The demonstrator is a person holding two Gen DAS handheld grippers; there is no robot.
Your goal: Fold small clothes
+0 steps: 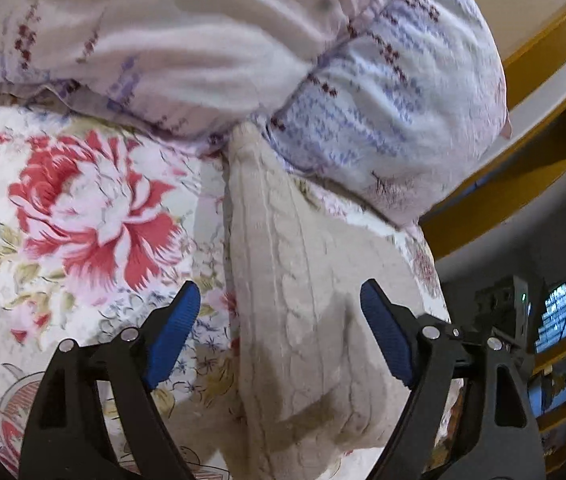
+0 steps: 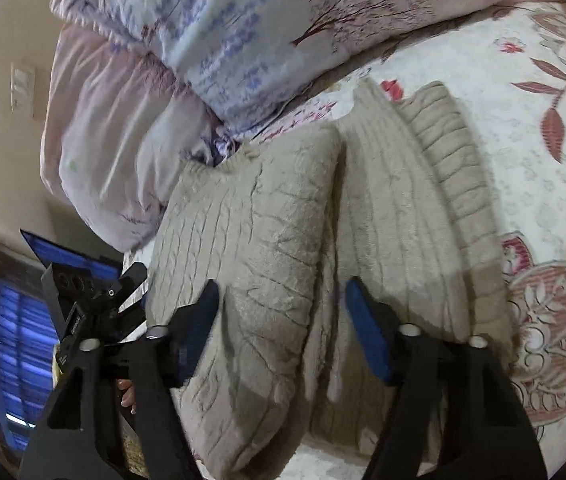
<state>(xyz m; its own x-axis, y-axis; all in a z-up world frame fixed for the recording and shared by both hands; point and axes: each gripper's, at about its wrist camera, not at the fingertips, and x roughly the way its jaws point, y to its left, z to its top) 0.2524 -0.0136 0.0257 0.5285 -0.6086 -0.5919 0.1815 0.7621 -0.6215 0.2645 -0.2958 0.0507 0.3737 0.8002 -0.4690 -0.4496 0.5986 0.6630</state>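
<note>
Dim, warm indoor light in both fisheye views; edges curve into dark vignetted corners. Soft shadows fall beneath each hand-held gripper; motion blur softens the fabric beyond.

Beige cable-knit sweater (image 2: 283, 240) | folded lengthwise, deep crease between two thick folds, ribbed hem along one outer edge | lying flat on floral bedspread (image 1: 83, 200), narrow end touching the lilac-print pillow (image 1: 383, 100) | far tip tucked just under pillow's edge, wider end nearer the bedspread's edge
</note>
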